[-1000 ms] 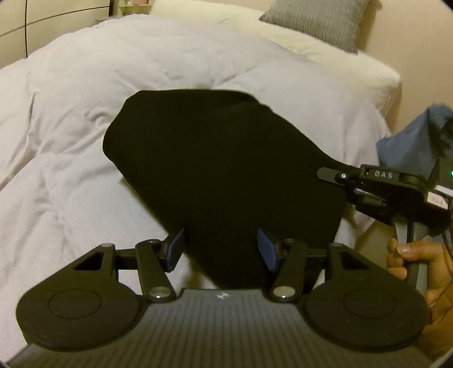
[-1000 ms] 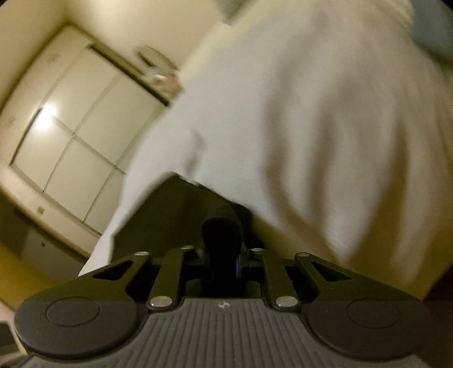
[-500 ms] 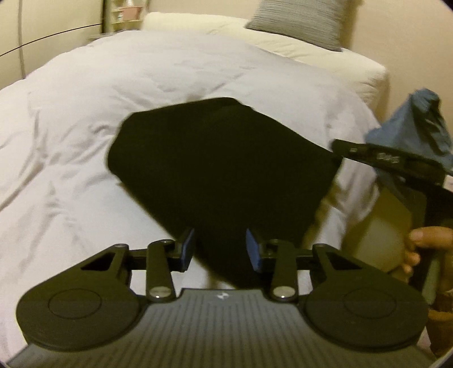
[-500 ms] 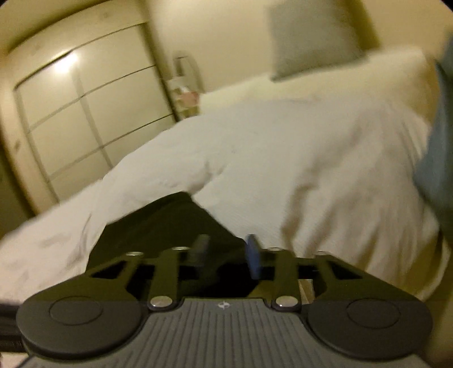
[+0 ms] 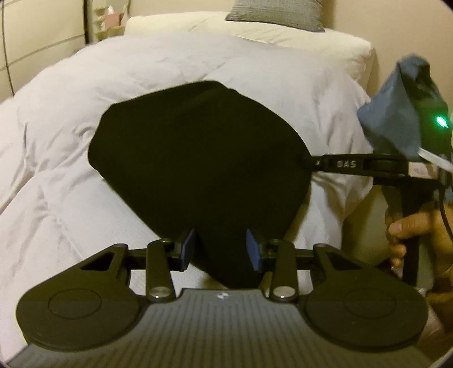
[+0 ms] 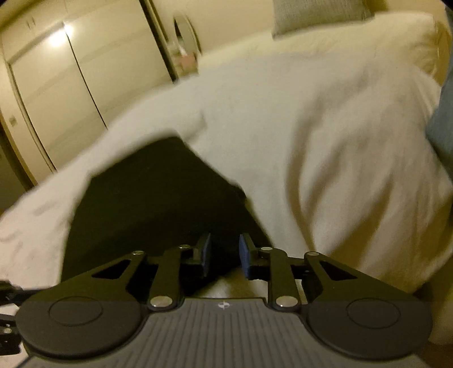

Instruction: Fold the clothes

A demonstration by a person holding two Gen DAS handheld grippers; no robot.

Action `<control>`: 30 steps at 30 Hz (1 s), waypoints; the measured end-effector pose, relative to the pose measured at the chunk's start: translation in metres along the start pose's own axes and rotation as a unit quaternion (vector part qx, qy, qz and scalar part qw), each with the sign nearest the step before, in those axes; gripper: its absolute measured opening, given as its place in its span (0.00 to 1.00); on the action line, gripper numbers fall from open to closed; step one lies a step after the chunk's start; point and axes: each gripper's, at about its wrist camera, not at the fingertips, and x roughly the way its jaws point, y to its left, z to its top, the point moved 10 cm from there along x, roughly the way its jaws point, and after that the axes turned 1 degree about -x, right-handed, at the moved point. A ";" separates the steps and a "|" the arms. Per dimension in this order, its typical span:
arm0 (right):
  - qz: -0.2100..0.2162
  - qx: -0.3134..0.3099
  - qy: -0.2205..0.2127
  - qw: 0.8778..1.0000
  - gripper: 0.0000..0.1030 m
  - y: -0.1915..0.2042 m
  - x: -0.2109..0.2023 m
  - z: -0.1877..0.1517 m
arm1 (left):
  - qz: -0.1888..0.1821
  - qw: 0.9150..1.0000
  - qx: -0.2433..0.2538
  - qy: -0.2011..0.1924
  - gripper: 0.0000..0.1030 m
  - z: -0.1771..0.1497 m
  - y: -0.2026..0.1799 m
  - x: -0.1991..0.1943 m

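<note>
The left claw [image 5: 220,249] stands released, its blue pads [image 5: 188,246] apart on either side of the near edge of a black garment [image 5: 198,158], not pinching it. The right claw [image 6: 225,254] is also released, pads parted with a narrower gap, the garment's near right corner lying between them; the right wrist view is blurred, so I cannot tell if a pad touches cloth. In the left view the right claw's finger tip sits at the garment's right edge, with the hand [image 5: 416,235] on its handle at the far right. The garment lies folded and flat on a white duvet [image 5: 70,158] at the bed's near edge. A blue cloth [image 5: 396,113] hangs to the right. A grey pillow [image 5: 274,12] lies far back
</note>
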 end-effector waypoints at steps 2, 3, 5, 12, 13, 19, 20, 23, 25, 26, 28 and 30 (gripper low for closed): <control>-0.003 0.030 0.009 0.999 0.37 -0.011 0.003 -0.005 | 0.012 1.000 0.009 0.002 0.33 -0.002 -0.003 -0.001; 0.001 0.048 0.009 0.999 0.39 -0.014 0.002 -0.005 | 0.014 1.000 0.002 0.010 0.33 -0.001 -0.002 -0.002; 0.001 0.056 0.008 0.998 0.39 -0.016 -0.007 -0.003 | 0.016 0.999 -0.020 0.029 0.33 0.001 0.002 -0.006; -0.006 0.053 0.035 0.998 0.82 -0.001 -0.040 -0.011 | 0.070 0.992 -0.072 0.078 0.41 0.002 0.021 -0.023; -0.002 0.051 0.043 0.998 0.83 0.005 -0.043 -0.015 | 0.075 0.991 -0.078 0.083 0.41 -0.001 0.023 -0.025; 0.020 0.053 0.050 0.997 0.86 0.029 -0.069 -0.019 | 0.074 0.989 -0.102 0.077 0.43 -0.012 0.028 -0.055; 0.022 0.051 0.048 0.997 0.86 0.031 -0.076 -0.020 | 0.071 0.989 -0.106 0.073 0.44 -0.013 0.028 -0.060; 0.022 0.053 0.046 0.997 0.86 0.033 -0.086 -0.021 | 0.066 0.989 -0.116 0.069 0.48 -0.018 0.028 -0.069; 0.029 0.071 0.047 0.996 0.86 0.033 -0.089 -0.023 | 0.055 0.988 -0.130 0.069 0.50 -0.021 0.031 -0.070; 0.036 0.083 0.049 0.995 0.86 0.033 -0.088 -0.023 | 0.047 0.986 -0.141 0.069 0.51 -0.022 0.032 -0.069; 0.064 0.118 0.048 0.990 0.86 0.029 -0.086 -0.024 | 0.025 0.981 -0.176 0.071 0.52 -0.024 0.040 -0.064; 0.089 0.165 0.048 0.981 0.86 0.019 -0.080 -0.024 | 0.002 0.974 -0.215 0.068 0.52 -0.023 0.049 -0.057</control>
